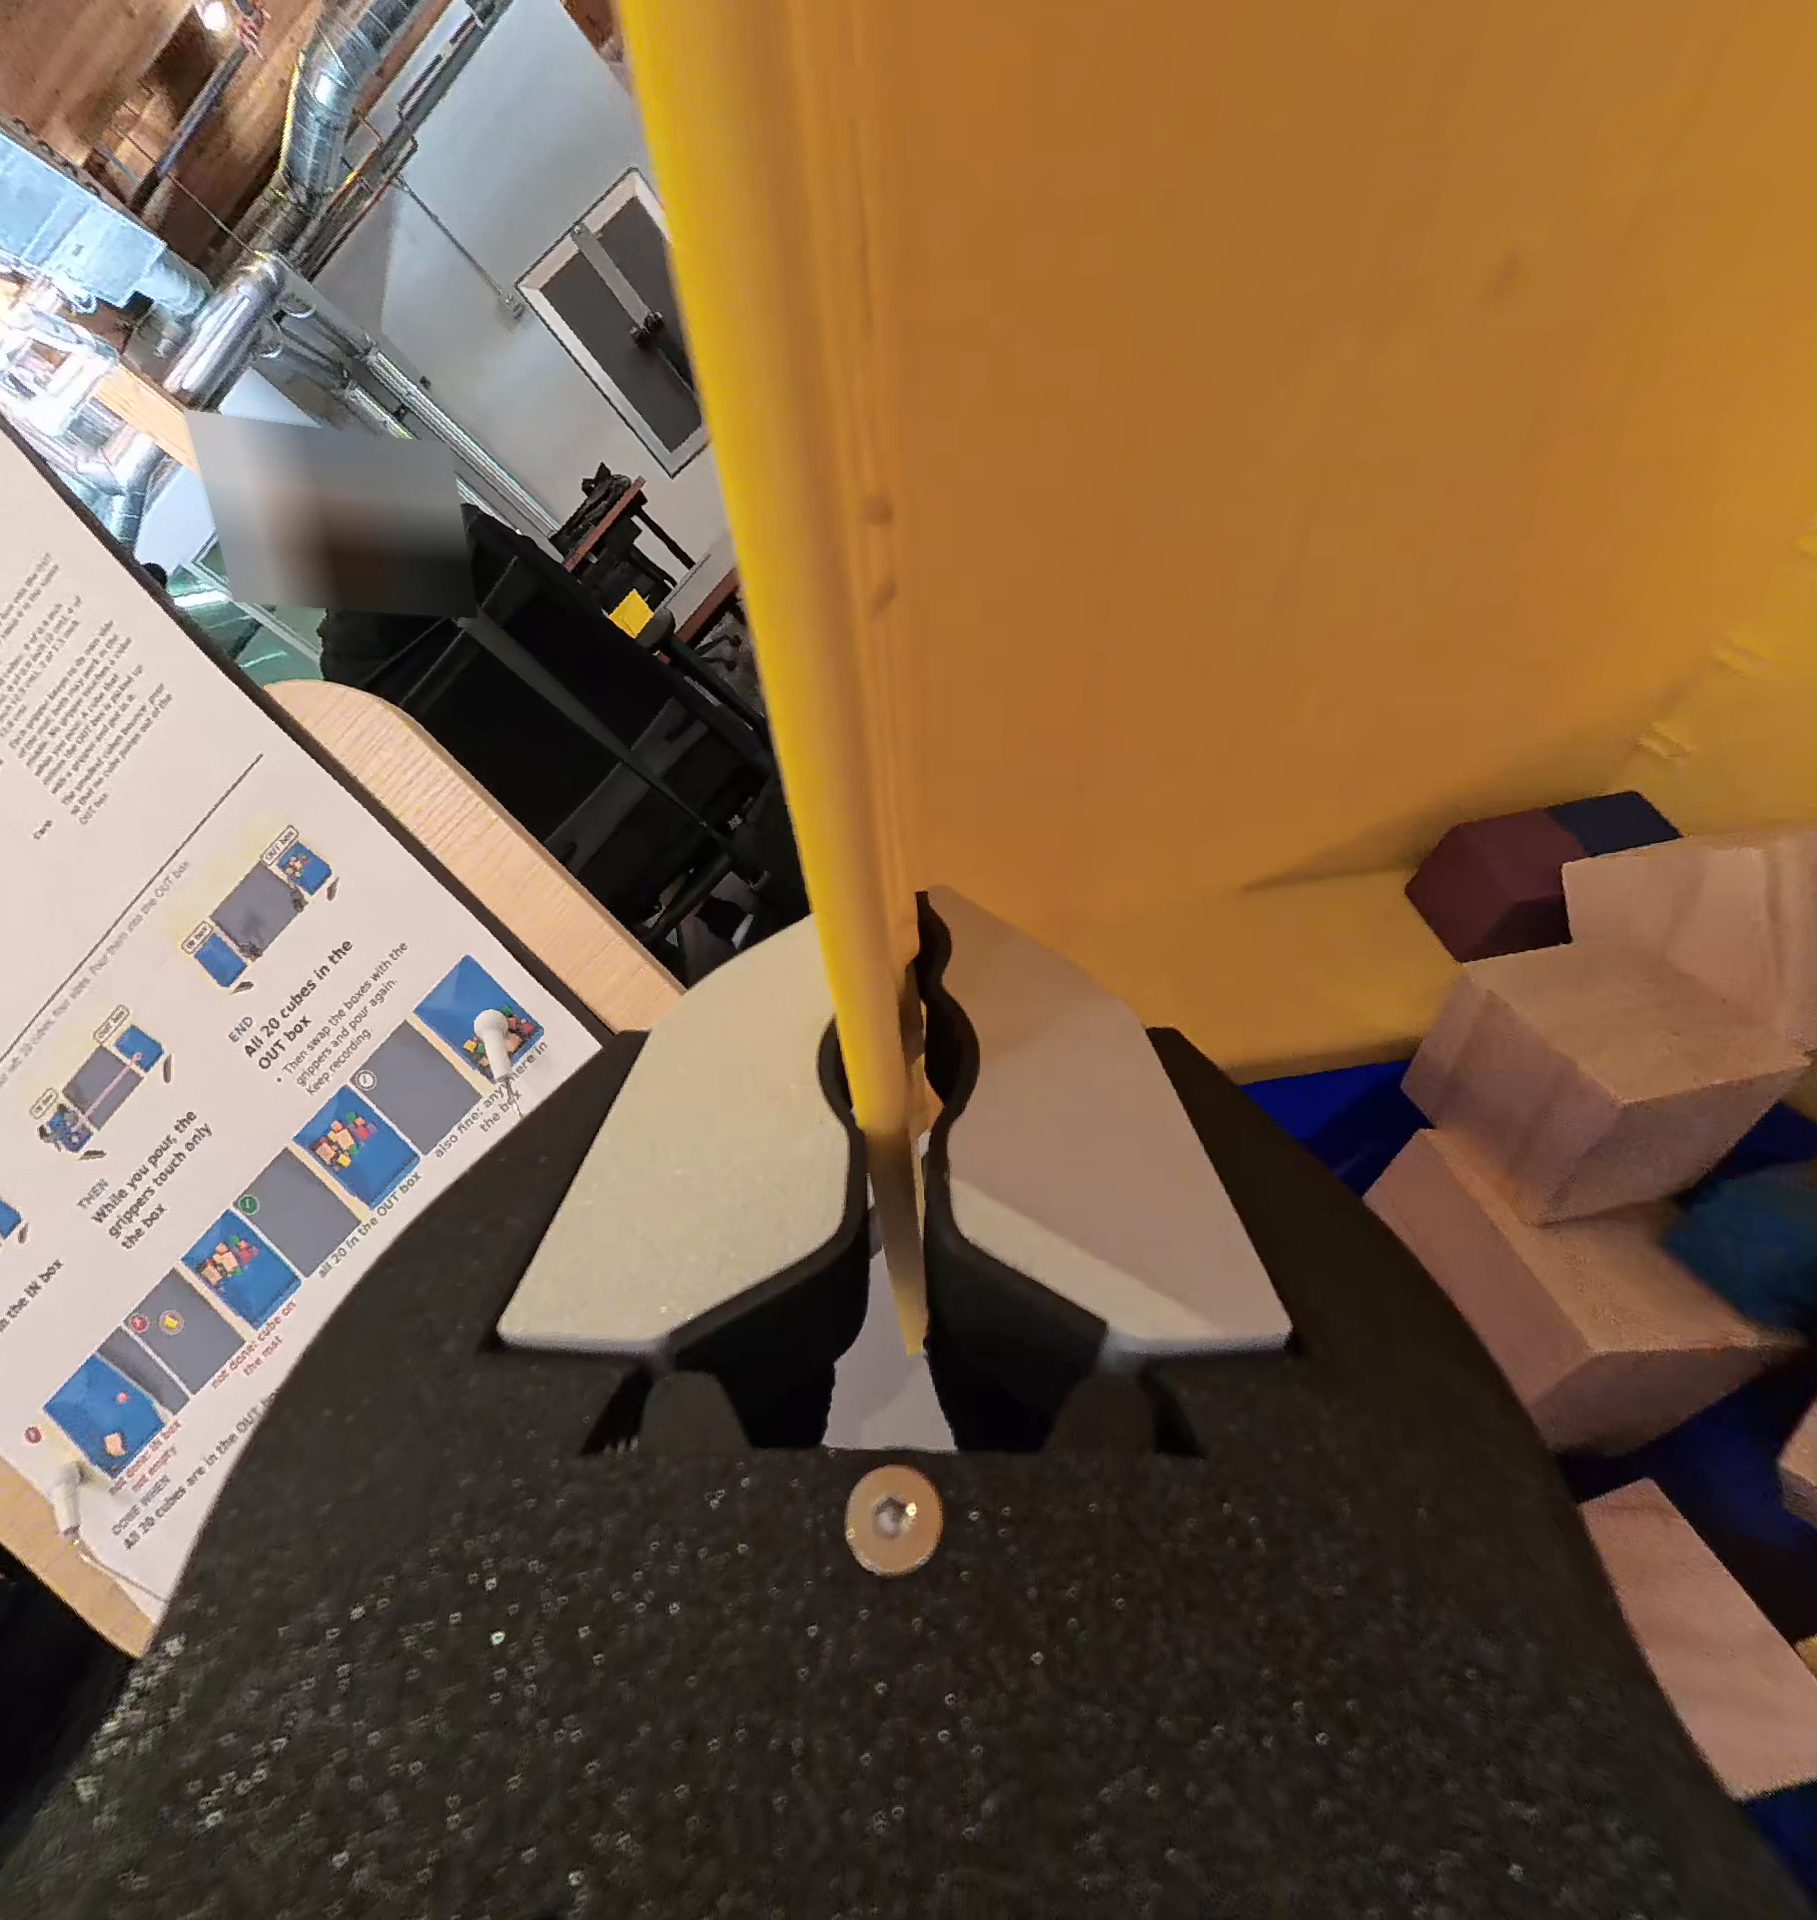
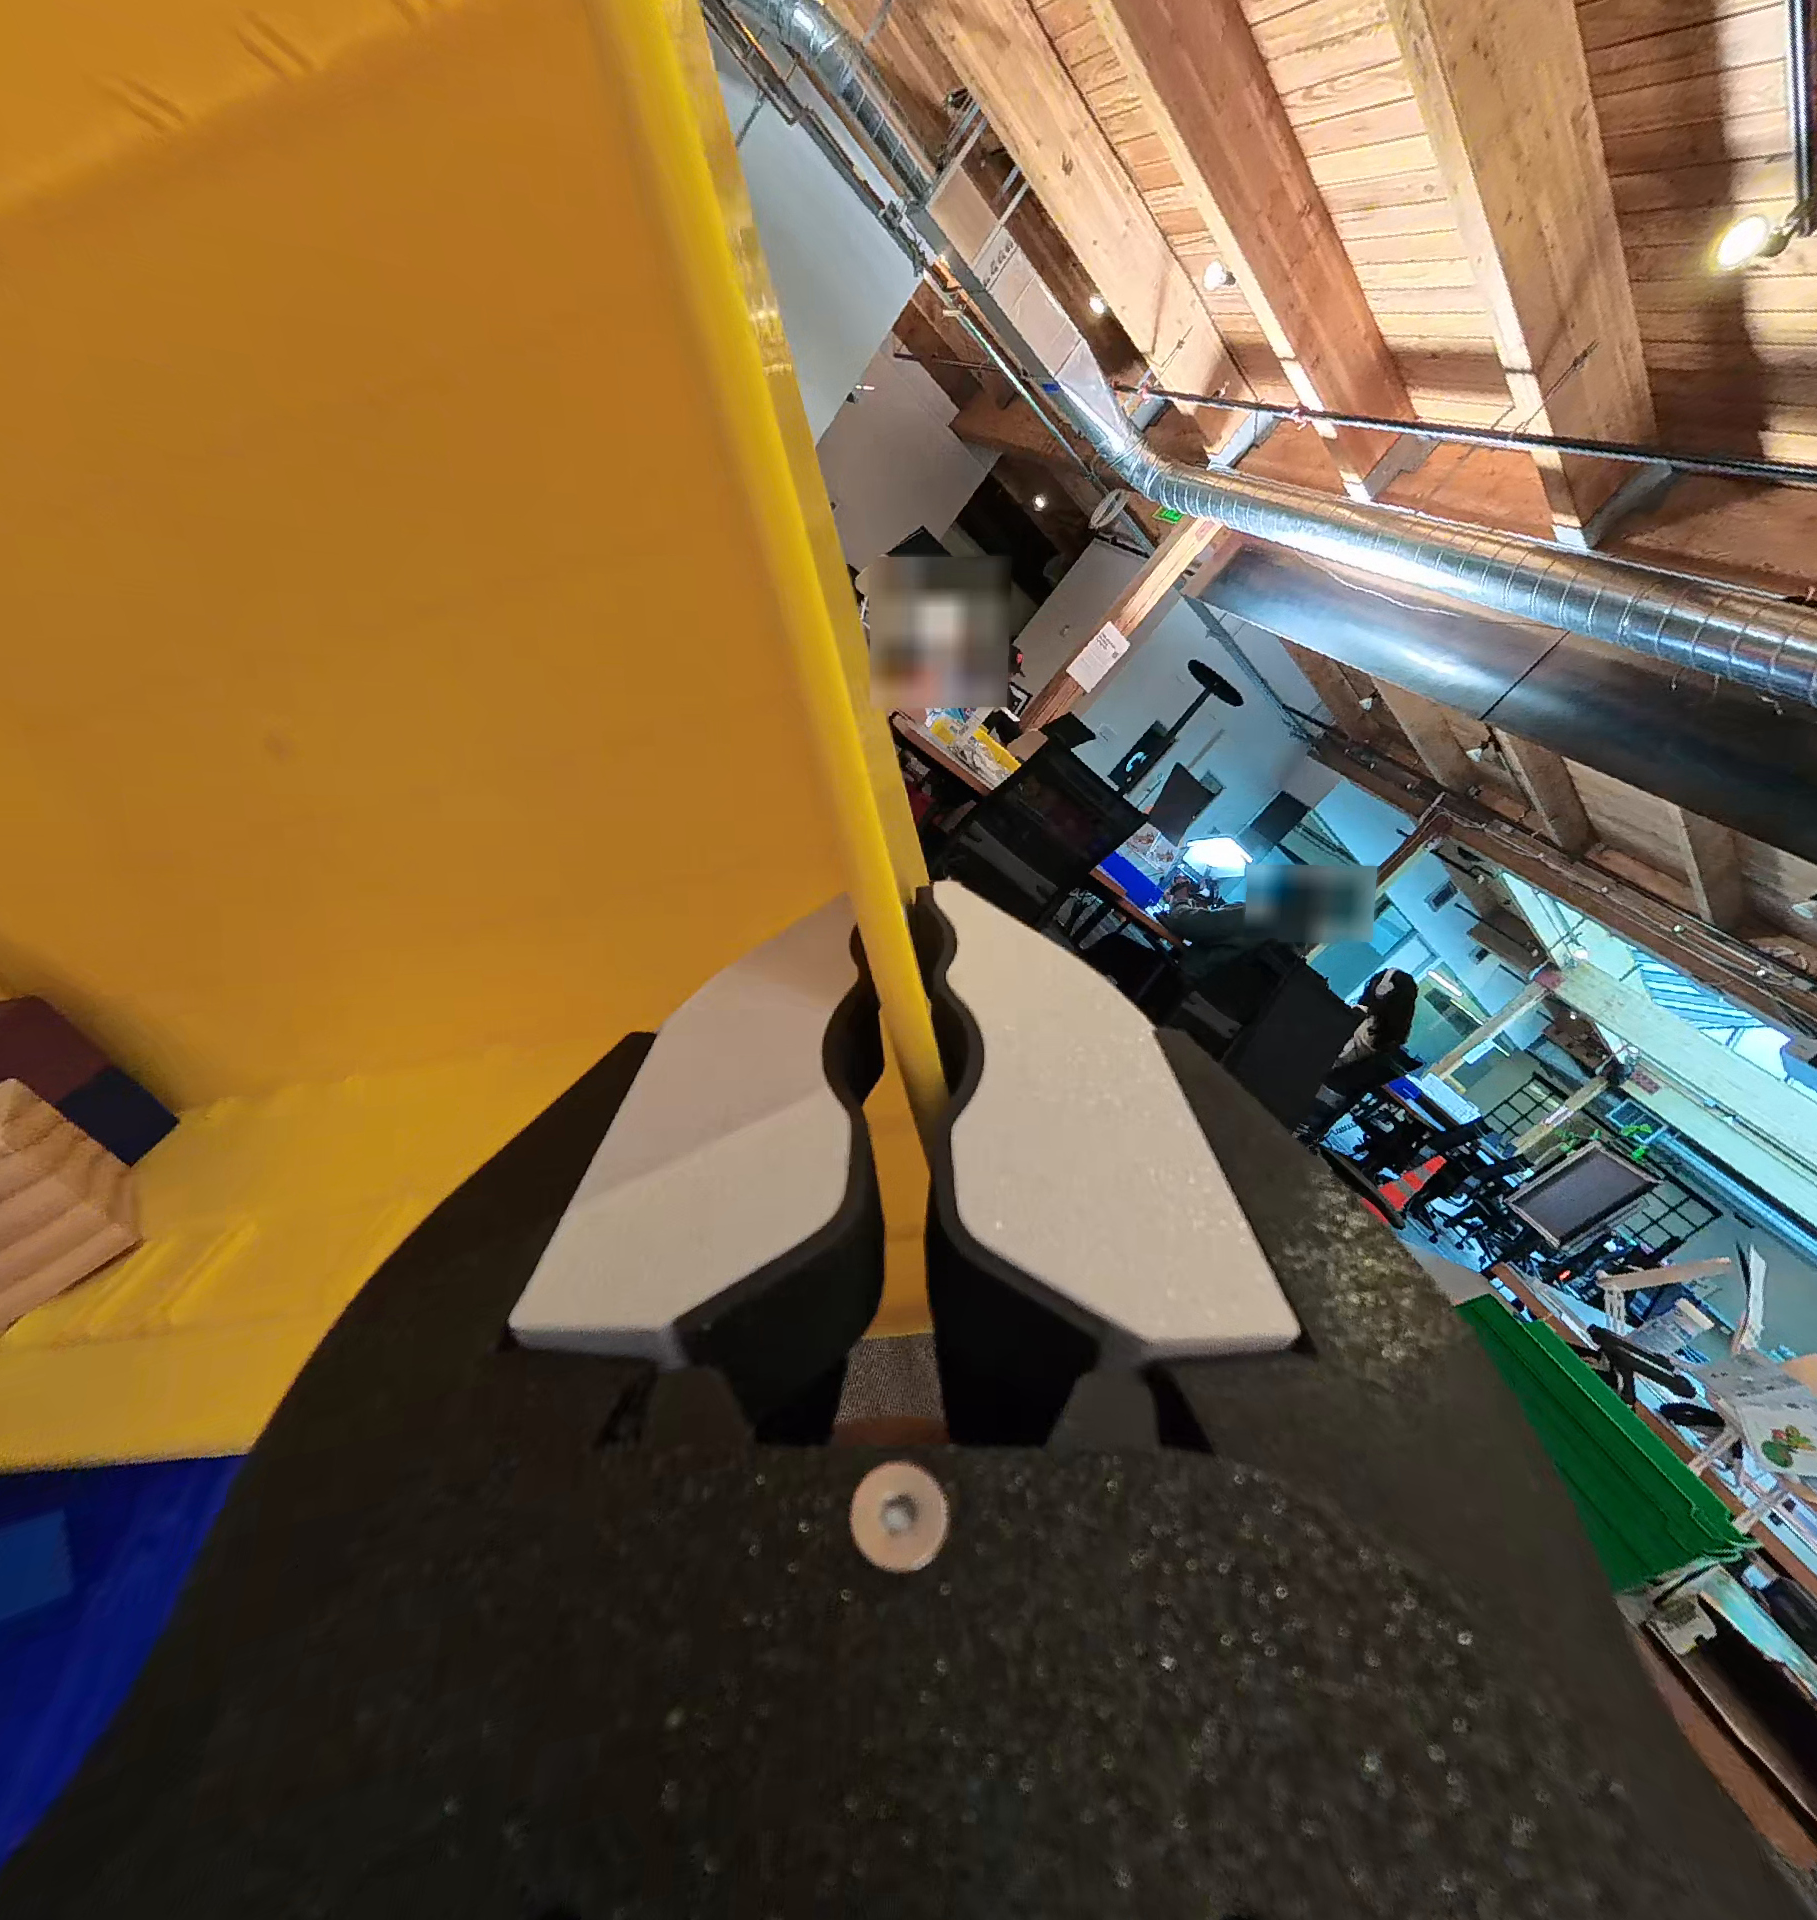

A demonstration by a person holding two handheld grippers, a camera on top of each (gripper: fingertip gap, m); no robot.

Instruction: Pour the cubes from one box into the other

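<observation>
While each hand-held gripper, left [image 1: 909, 1049] and right [image 2: 909, 1039], clamped a wall of the tipped yellow box [image 1: 1299, 468], the pour looked midway: wooden cubes [image 1: 1590, 1049] were tumbling toward the blue box [image 1: 1309, 1122], a few still inside.

The tilted box [image 1: 1299, 468] is yellow; the cubes [image 1: 1590, 1049] are pale wood, maroon, navy and yellow; the lower box [image 2: 62, 1621] is blue.
</observation>
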